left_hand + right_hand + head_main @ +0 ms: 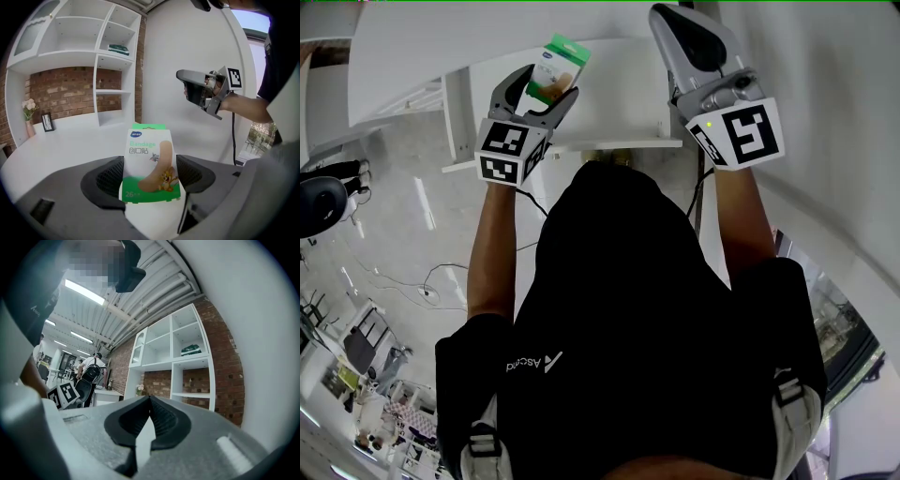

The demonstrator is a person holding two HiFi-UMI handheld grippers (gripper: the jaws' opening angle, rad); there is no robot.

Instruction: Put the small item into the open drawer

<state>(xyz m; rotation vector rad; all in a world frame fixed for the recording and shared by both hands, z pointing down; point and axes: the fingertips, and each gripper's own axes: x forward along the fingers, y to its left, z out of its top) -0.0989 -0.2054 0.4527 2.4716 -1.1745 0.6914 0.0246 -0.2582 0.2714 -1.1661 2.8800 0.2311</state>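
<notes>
Left tongs (pixel 149 180) pinch bandage box (pixel 151 159) upright, top end outward.

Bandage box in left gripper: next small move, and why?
Probably hold the grip and turn to find the drawer. The left gripper is shut on the bandage box, the right gripper is shut and empty, and no open drawer shows in any view, only white shelves and a counter.
</notes>
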